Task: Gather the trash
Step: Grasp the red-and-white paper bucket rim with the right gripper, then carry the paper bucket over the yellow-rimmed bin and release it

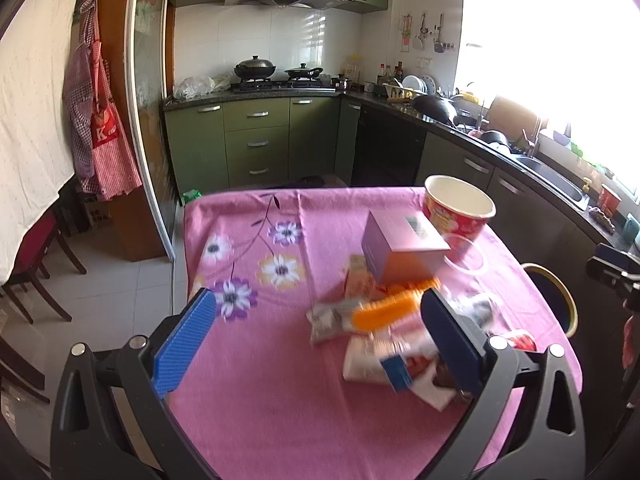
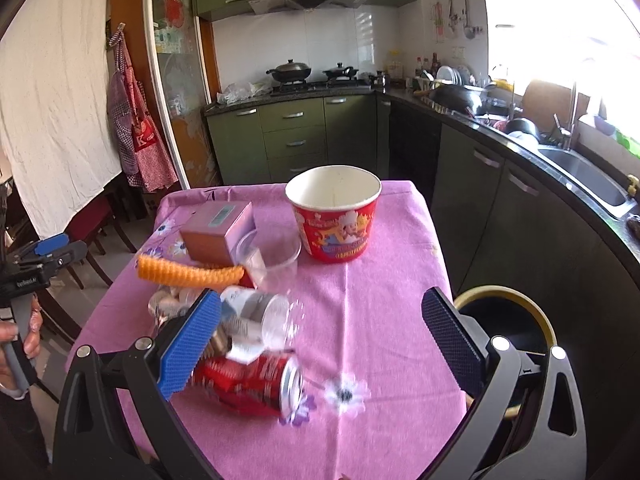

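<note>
A pile of trash lies on the pink flowered tablecloth (image 1: 256, 400): an orange foam net (image 1: 388, 308), crumpled wrappers (image 1: 332, 320), a pink box (image 1: 404, 248), a clear plastic cup (image 2: 272, 256), a red paper bucket (image 2: 334, 212) and a crushed red can (image 2: 252, 384). My left gripper (image 1: 316, 340) is open and empty, just left of the pile. My right gripper (image 2: 320, 348) is open and empty above the table; its left finger (image 2: 192, 344) is next to the can and a clear bottle (image 2: 260, 316). The bin (image 2: 508, 320) stands right of the table.
Green kitchen cabinets (image 1: 256, 140) and a dark counter with sink (image 2: 588, 176) line the back and right. Chairs (image 1: 36, 264) stand on the left. The left gripper and the hand holding it show at the left edge of the right wrist view (image 2: 36, 264).
</note>
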Action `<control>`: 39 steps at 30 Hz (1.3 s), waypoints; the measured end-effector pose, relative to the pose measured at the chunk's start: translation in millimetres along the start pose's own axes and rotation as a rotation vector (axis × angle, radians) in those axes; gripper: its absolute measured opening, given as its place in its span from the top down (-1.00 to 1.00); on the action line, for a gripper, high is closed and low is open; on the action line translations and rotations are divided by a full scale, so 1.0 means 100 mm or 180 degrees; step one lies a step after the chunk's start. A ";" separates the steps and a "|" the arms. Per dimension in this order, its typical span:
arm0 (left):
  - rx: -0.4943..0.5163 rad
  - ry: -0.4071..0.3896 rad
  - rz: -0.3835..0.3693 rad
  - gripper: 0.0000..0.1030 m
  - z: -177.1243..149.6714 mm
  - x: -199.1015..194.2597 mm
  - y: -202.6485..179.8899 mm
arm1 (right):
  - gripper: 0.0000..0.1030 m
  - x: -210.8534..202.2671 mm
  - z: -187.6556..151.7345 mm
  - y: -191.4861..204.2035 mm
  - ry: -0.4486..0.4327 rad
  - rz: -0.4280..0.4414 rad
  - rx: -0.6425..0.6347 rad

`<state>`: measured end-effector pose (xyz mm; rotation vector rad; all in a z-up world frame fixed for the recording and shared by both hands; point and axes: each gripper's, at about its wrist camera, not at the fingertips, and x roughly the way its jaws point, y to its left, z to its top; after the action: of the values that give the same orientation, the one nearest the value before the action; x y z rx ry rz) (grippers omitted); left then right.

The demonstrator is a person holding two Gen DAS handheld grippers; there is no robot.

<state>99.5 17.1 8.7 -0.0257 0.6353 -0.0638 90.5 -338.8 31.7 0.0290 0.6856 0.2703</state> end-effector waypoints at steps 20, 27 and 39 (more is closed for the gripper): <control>-0.0120 0.0146 0.0119 -0.89 0.50 1.37 0.21 | -0.30 2.54 1.48 -0.96 0.1945 -0.0172 0.0550; -0.0118 0.0247 0.0073 -0.89 0.43 1.50 0.24 | 0.64 2.98 1.34 -0.94 0.2343 -0.0291 0.0544; -0.0073 0.0239 0.0041 -0.89 0.42 1.51 0.22 | 0.93 3.04 1.31 -0.96 0.2364 -0.0164 0.0704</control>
<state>246.7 29.2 -48.3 -0.0417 0.7111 -0.0452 421.2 -345.1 -66.7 0.1260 1.4513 0.1487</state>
